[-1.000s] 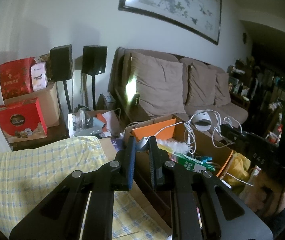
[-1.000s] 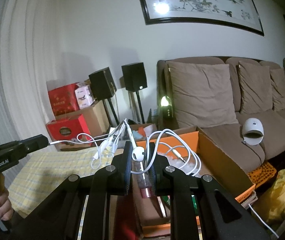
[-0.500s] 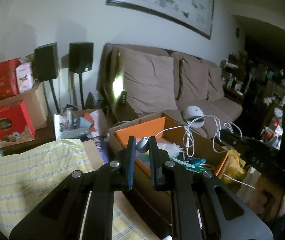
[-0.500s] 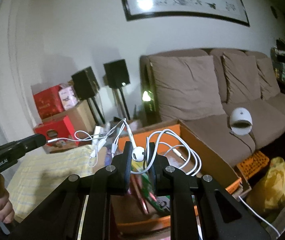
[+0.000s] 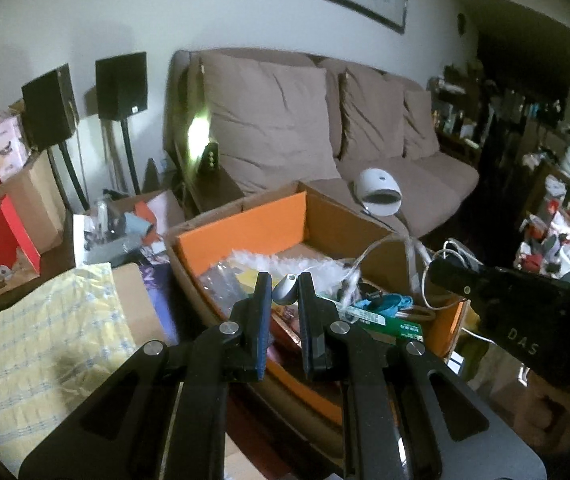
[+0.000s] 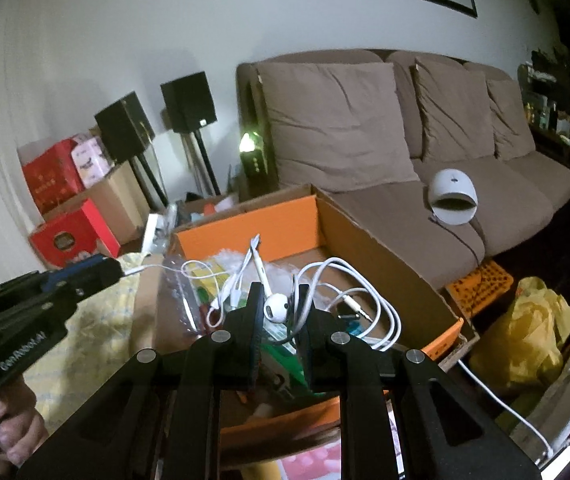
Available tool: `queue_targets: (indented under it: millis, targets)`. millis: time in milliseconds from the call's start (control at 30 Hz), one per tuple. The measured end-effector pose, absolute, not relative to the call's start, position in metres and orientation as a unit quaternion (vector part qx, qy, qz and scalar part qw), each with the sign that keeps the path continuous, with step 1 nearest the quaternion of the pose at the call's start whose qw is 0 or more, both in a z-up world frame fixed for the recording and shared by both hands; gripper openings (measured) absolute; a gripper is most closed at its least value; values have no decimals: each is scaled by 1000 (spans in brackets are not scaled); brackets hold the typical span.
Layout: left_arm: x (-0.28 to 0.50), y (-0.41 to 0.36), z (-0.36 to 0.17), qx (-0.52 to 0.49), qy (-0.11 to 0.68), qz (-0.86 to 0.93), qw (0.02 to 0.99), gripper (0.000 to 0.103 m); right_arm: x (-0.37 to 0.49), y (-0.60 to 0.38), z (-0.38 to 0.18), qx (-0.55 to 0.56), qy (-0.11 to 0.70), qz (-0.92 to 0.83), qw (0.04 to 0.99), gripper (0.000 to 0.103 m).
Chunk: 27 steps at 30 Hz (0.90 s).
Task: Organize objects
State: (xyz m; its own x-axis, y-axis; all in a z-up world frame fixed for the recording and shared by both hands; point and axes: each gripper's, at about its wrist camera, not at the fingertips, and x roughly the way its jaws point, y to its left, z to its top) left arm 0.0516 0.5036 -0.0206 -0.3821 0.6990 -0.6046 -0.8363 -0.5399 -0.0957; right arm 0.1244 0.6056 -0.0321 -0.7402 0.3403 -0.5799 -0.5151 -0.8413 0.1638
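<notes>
Both grippers have sunk toward the cardboard box [image 6: 385, 248], each clamped on one earbud [image 6: 278, 307] of the white earphones.

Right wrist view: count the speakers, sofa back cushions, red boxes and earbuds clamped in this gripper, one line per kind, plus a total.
Black speakers: 2
Sofa back cushions: 3
Red boxes: 2
Earbud in the right gripper: 1
Total: 8

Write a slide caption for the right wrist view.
Right tongs grip a white earbud over the orange-lined box.
</notes>
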Motion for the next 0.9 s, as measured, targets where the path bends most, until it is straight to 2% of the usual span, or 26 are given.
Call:
queue_targets:
  millis: [367,433,500,567,633,667,767,800,900]
  targets:
    - [50,521,-41,-329,118,811,469,12,120,616,-46,-315,173,902,241,19]
    - [50,524,-40,-333,124,805,475,16,119,615,-46,-319,170,900,245,19]
    - [48,530,-40,-344,137,793,483,31,118,613,-44,-323,161,896,257,23]
    - [50,529,-38,-342,145,794,481,39,118,612,-42,-328,147,893,271,32]
    - [52,527,-34,-338,143,795,483,46,120,611,-39,-329,144,893,273,35]
    - [53,524,-30,-339,140,793,486,52,120,610,-38,-329,144,893,271,37]
    - [55,514,-17,-326,129,798,490,76,121,608,-33,-336,140,890,273,53]
    - [56,512,-13,-319,131,797,496,81,121,606,-32,-339,137,889,275,55]
    - [60,510,-4,-308,161,796,496,84,123,602,-28,-344,127,888,279,56]
